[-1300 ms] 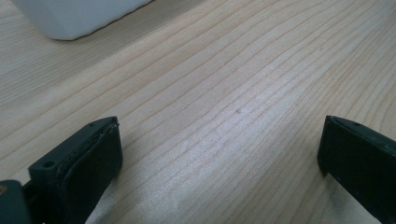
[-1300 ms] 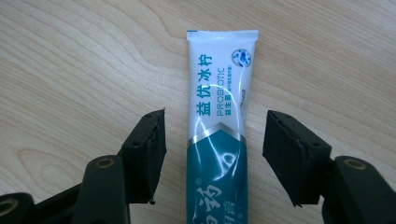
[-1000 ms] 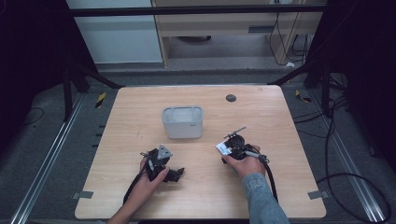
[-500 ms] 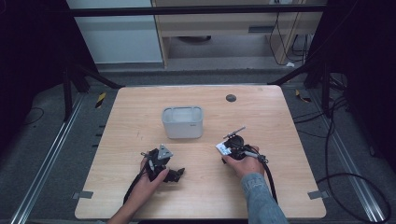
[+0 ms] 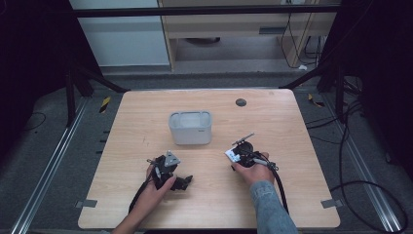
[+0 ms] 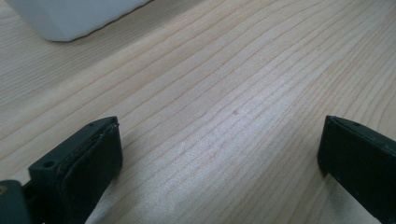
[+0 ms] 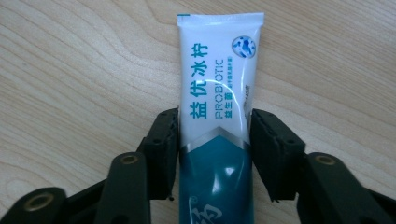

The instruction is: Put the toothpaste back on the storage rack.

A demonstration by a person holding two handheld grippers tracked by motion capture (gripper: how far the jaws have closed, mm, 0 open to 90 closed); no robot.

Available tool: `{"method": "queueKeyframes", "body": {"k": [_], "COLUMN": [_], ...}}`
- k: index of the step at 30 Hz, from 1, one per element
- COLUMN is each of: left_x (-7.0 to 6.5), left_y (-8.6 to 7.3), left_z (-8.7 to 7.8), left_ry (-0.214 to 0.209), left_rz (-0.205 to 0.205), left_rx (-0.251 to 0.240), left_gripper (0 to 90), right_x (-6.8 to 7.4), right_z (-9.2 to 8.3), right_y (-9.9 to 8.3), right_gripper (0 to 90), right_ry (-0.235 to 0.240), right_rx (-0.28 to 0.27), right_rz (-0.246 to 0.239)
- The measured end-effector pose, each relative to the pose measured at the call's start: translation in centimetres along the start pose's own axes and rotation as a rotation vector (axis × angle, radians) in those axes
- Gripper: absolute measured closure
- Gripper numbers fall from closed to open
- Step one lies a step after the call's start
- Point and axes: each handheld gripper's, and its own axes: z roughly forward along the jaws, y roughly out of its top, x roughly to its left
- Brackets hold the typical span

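Right tool (image 7: 215, 135): its jaws have just been closing around the toothpaste tube (image 7: 217, 107); the pads now sit against both sides of it, so I judge the grip made.
Toothpaste tube: lies flat on the wooden surface (image 7: 70, 70), crimped end pointing away from the tool.
Left tool (image 6: 219, 154): jaws wide apart over bare wood, nothing between them.
White container (image 5: 190, 127): stands mid-surface, well apart from the tube.
Meaning: the tube looks ready to be lifted, probably toward the container.
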Motion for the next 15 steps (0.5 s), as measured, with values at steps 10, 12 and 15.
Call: {"method": "queueKeyframes", "body": {"k": [10, 12, 15], "left_x": [0.0, 0.0, 0.0], "left_y": [0.0, 0.0, 0.0], "left_z": [0.0, 0.0, 0.0], "left_ry": [0.001, 0.0, 0.0], "left_rz": [0.0, 0.0, 0.0], "left_rx": [0.0, 0.0, 0.0], "left_gripper": [0.0, 0.0, 0.0], "right_x": [-0.1, -0.15, -0.2], "right_z": [-0.06, -0.11, -0.13], "right_y": [0.0, 0.06, 0.24], "right_gripper": [57.9, 58.9, 61.9], "right_ry": [0.002, 0.007, 0.004], "right_rx": [0.001, 0.006, 0.021], "right_rz": [-0.009, -0.004, -0.004]}}
